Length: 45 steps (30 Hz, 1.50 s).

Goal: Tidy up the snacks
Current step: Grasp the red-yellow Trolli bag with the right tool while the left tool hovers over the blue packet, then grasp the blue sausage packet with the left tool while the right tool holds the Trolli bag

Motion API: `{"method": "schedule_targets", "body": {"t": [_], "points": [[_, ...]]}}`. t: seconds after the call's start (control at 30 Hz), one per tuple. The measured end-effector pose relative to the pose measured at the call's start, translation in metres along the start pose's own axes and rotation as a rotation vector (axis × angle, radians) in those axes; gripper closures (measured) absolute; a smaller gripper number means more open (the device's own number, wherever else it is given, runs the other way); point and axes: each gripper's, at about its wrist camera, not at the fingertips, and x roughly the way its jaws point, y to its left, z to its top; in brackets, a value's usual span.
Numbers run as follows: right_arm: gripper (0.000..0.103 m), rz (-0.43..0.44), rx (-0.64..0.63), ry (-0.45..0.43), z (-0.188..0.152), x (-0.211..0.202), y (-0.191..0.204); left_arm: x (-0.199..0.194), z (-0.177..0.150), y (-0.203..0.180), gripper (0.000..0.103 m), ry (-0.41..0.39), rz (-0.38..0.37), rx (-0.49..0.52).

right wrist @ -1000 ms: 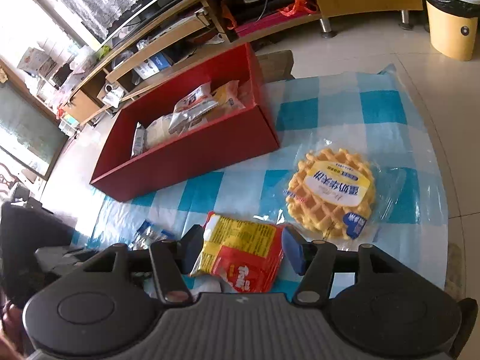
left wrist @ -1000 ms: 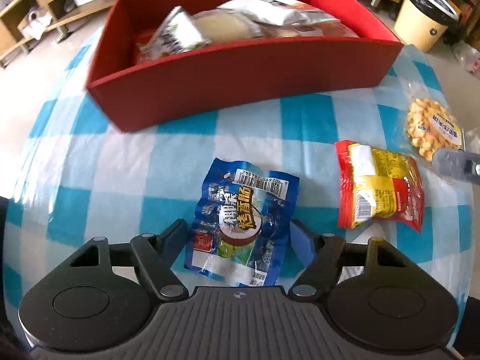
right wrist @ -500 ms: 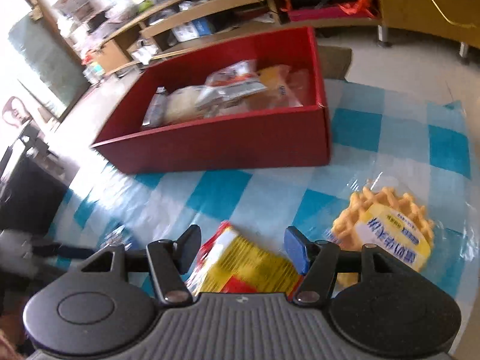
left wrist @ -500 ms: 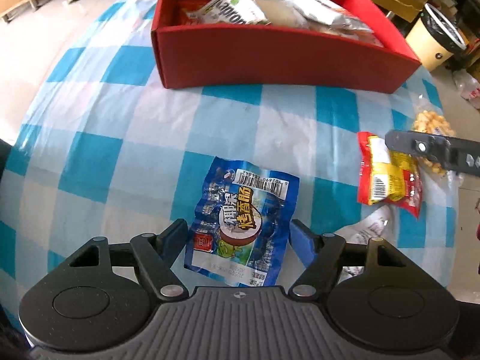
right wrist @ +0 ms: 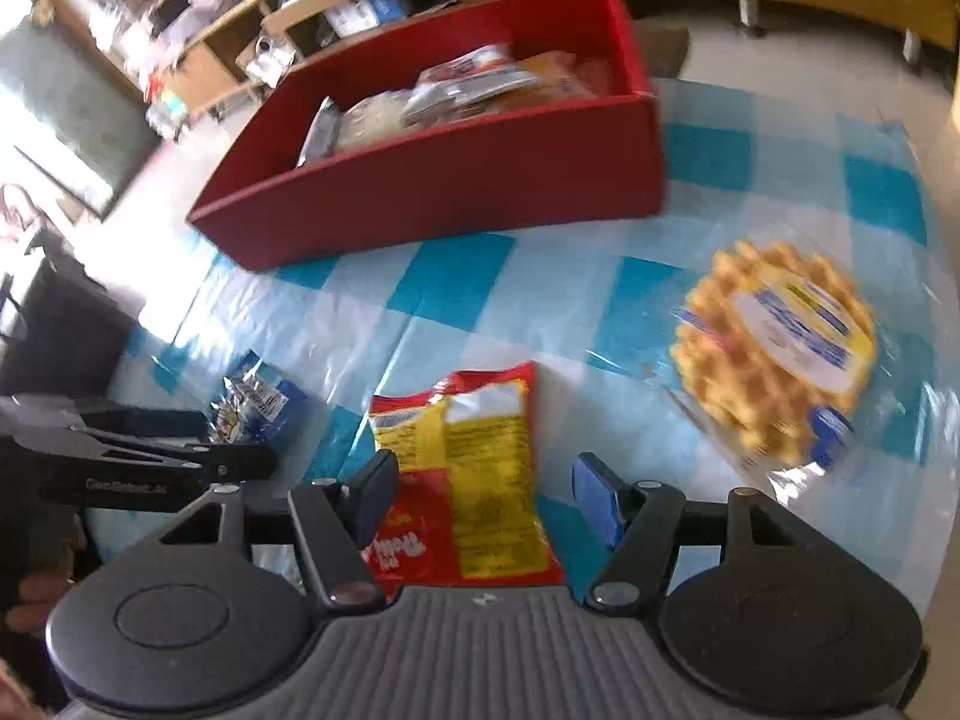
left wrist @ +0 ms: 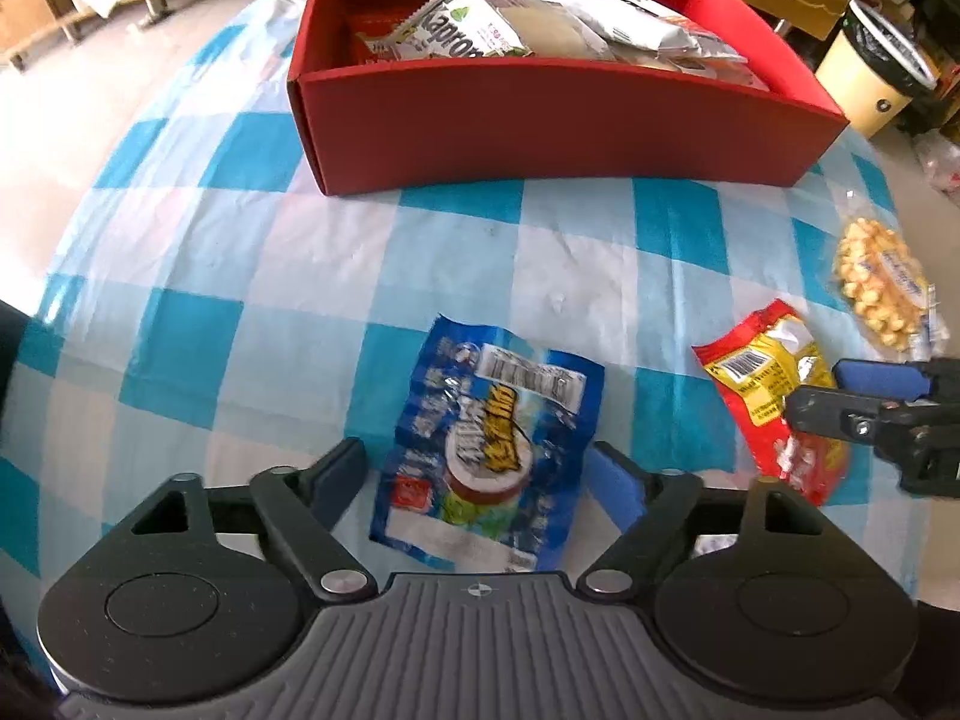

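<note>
Snacks on blue/white check cloth (left wrist: 252, 252), red box (left wrist: 540, 120) at far side, already part-filled w/ packets. Blue packet (left wrist: 486, 450) flat on cloth, between fingers of left gripper (left wrist: 480, 480); jaws opening, pads clear of packet both sides, no pinch. Red/yellow packet (right wrist: 468, 480) flat on cloth, between fingers of right gripper (right wrist: 486, 492); jaws opening, gap visible each side, not pinched. Waffle pack (right wrist: 774, 354) to right of red/yellow packet, near cloth's right edge, apart from it. Open cloth betw. packets and box front wall, nothing lying there. Cloth drops off to floor at left and right edges. Grippers near each other: right one's fingers (left wrist: 840, 414) enter left view over red/yellow packet. Near ends of both packets cut off by gripper bodies. Right view motion-blurred, waffle label unreadable. Box contents overlap, count unclear. Bin (left wrist: 864, 84) on floor beyond box.
</note>
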Motion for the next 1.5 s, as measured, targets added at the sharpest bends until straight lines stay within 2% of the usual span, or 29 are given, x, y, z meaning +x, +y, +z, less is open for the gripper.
{"method": "schedule_targets", "body": {"t": [0.07,0.13,0.2,0.23,0.3,0.33,0.5,0.63,0.73,0.8,0.87,0.93,1.0,1.17,1.3,1.37,1.43,1.5], "points": [[0.040,-0.038,-0.075,-0.036,0.003,0.004,0.016,0.007,0.000,-0.002,0.006,-0.004,0.047,0.001],[0.038,-0.083,-0.124,-0.017,0.001,0.012,0.024,0.011,-0.001,-0.004,0.000,-0.015,0.067,-0.004],[0.023,-0.088,-0.162,-0.029,-0.005,0.016,0.029,0.011,-0.003,-0.005,0.000,-0.027,0.073,-0.001],[0.019,-0.090,-0.179,-0.034,-0.007,0.018,0.032,0.012,-0.004,-0.004,0.000,-0.030,0.070,0.002],[0.001,-0.089,-0.195,-0.039,-0.011,0.023,0.035,0.012,-0.006,-0.004,0.000,-0.041,0.065,0.012],[0.000,-0.087,-0.200,-0.036,-0.012,0.027,0.037,0.012,-0.008,-0.005,0.000,-0.047,0.066,0.016],[0.000,-0.202,-0.295,-0.015,-0.018,0.035,0.061,0.012,-0.012,-0.005,0.000,-0.094,0.065,0.033],[0.000,-0.179,-0.302,-0.013,-0.016,0.035,0.056,0.010,-0.018,-0.005,0.000,-0.138,0.056,0.038],[0.006,-0.151,-0.274,-0.019,-0.014,0.028,0.049,0.010,-0.020,-0.005,0.000,-0.152,0.053,0.028],[0.026,-0.185,-0.264,-0.037,-0.014,0.024,0.047,0.010,-0.021,-0.006,0.000,-0.161,0.053,0.046],[0.037,-0.195,-0.241,-0.052,-0.014,0.019,0.043,0.010,-0.022,-0.006,0.000,-0.161,0.053,0.043],[0.043,-0.189,-0.209,-0.066,-0.013,0.016,0.038,0.011,-0.021,-0.005,0.000,-0.167,0.056,0.028],[0.045,-0.189,-0.201,-0.069,-0.011,0.015,0.038,0.011,-0.021,-0.008,0.000,-0.173,0.065,0.013],[0.048,-0.175,-0.187,-0.072,-0.009,0.012,0.037,0.012,-0.010,-0.006,0.000,-0.105,0.058,0.013],[0.049,-0.152,-0.153,-0.079,-0.007,0.006,0.030,0.013,-0.007,-0.007,0.001,-0.082,0.058,0.009],[0.049,-0.145,-0.142,-0.087,-0.006,0.003,0.028,0.011,-0.005,-0.010,0.007,-0.081,0.059,0.026],[0.049,-0.148,-0.129,-0.100,-0.004,0.000,0.025,0.006,-0.004,-0.013,0.026,-0.089,0.048,0.035],[0.049,-0.146,-0.119,-0.112,-0.001,-0.003,0.024,0.002,-0.001,-0.016,0.026,-0.097,0.055,0.052]]}}
